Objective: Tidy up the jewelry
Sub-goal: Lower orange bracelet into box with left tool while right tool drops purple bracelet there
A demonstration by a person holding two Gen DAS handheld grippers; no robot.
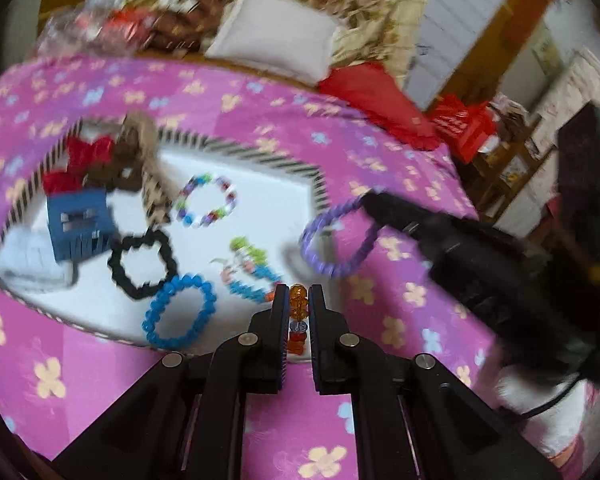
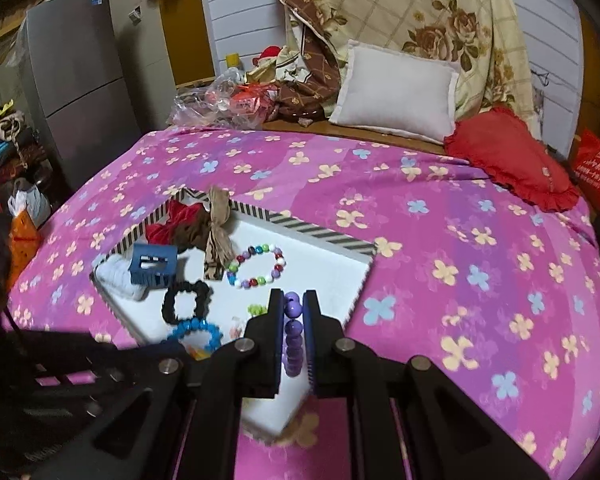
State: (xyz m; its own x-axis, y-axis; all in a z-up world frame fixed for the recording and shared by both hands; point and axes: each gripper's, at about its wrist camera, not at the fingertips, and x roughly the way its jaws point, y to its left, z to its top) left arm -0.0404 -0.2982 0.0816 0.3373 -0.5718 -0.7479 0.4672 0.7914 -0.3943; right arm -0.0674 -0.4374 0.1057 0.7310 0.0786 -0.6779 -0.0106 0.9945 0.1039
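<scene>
Both grippers loaded: left gripper (image 1: 298, 300) clamps an amber bead bracelet (image 1: 298, 304), right gripper (image 2: 293, 312) a purple bead bracelet (image 2: 293, 332). Blue bracelet (image 1: 179, 312), black scrunchie (image 1: 142, 264) and multicoloured bracelet (image 1: 206, 200) lie unsorted on the tray (image 1: 276, 192), frame centre.

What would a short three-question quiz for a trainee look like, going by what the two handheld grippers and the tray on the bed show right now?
1. True or false: the right gripper is empty.
2. Which bracelet lies nearest the black scrunchie in the tray? A) blue beaded bracelet B) purple bracelet C) orange beads
3. Fill in: the left gripper pinches ____ beads.

Key
1. False; it is clamped on the purple bracelet.
2. A
3. orange
</scene>
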